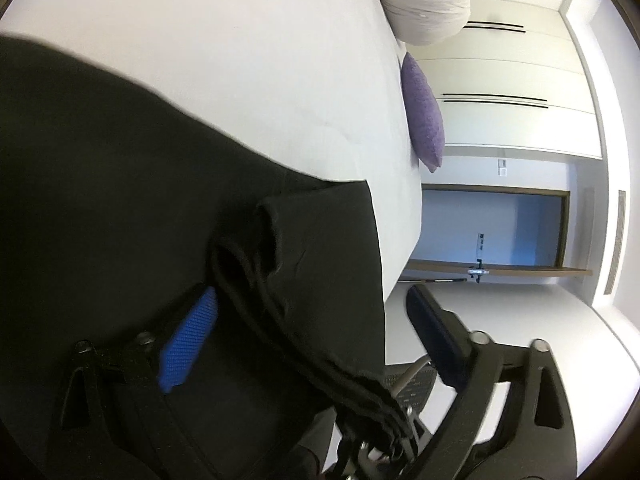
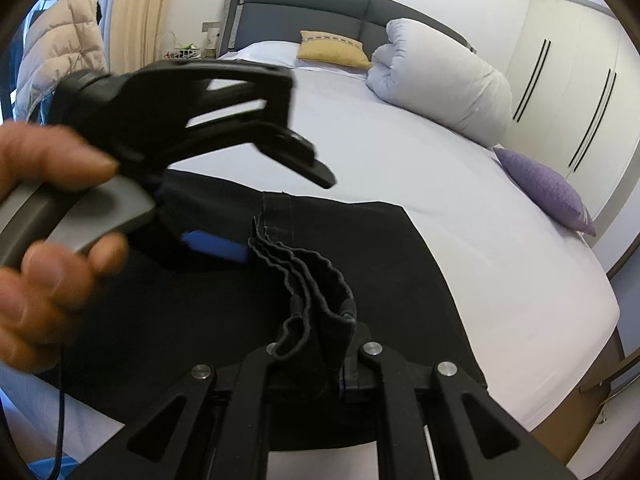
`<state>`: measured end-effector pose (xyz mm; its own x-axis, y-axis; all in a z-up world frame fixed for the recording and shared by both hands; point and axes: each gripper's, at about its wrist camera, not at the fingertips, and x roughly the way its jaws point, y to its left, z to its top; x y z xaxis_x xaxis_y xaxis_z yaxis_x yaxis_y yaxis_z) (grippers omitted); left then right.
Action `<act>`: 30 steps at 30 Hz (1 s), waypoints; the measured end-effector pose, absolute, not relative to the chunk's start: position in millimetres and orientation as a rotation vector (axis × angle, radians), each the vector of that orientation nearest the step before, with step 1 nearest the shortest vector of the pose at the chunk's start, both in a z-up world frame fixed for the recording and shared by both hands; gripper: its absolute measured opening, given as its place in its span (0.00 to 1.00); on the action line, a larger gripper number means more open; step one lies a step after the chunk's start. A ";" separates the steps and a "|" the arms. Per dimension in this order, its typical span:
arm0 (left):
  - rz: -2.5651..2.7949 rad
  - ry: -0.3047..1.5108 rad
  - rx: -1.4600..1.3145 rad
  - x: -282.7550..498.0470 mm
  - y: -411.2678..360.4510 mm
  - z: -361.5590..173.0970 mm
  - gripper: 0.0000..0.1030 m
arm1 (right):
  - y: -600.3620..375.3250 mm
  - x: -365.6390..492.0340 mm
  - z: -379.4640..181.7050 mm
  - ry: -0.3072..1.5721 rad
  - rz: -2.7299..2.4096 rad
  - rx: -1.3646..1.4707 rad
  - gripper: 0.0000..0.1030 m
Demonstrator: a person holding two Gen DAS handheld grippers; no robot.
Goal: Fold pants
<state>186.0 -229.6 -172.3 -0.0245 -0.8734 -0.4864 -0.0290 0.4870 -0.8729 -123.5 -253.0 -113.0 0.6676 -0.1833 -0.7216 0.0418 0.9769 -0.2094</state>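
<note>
Black pants [image 2: 400,280] lie spread on the white bed [image 2: 400,152]. My right gripper [image 2: 316,354], low in its own view, is shut on a bunched, wavy-edged fold of the pants [image 2: 320,280], which rises a little off the rest of the cloth. A hand [image 2: 44,220] holds my left gripper [image 2: 276,216] at the left, open, its blue pad [image 2: 216,248] low over the pants. In the left wrist view the same bunched fold [image 1: 280,300] runs between the left gripper's [image 1: 312,296] wide-apart fingers, blue pad [image 1: 188,344] on the left, and neither pad presses on it.
A rolled white duvet [image 2: 440,80], a yellow pillow [image 2: 332,50] and a purple cushion [image 2: 548,192] lie toward the head and right side of the bed. White wardrobes [image 2: 580,100] stand beyond the bed's right edge. A padded jacket [image 2: 60,48] hangs at far left.
</note>
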 end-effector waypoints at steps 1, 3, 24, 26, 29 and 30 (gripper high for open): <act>-0.824 1.447 -0.833 188.5 -228.6 -171.3 0.49 | -250.1 -124.4 -112.8 0.831 -0.125 -0.187 0.10; -0.804 1.464 -0.793 189.5 -225.1 -172.3 0.19 | -253.5 -122.2 -110.1 0.829 -0.122 -0.195 0.10; -0.735 1.330 -0.461 185.0 -77.1 -130.6 0.09 | -124.7 -121.5 -107.7 0.823 0.205 -0.302 0.10; -0.711 1.332 -0.457 182.0 -63.5 -136.4 0.09 | -110.1 -120.4 -114.1 0.836 0.235 -0.316 0.10; -0.688 1.334 -0.466 180.1 -51.1 -144.2 0.09 | -96.5 -118.1 -125.0 0.859 0.257 -0.340 0.10; -0.686 1.334 -0.471 178.9 -49.0 -146.7 0.09 | -94.8 -116.9 -127.6 0.865 0.260 -0.346 0.10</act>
<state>178.9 -49.0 -146.7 0.0886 -0.6908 -0.7176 0.1818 0.7195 -0.6703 -116.9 -94.8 -127.6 0.6226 0.0827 -0.7782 -0.3597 0.9134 -0.1907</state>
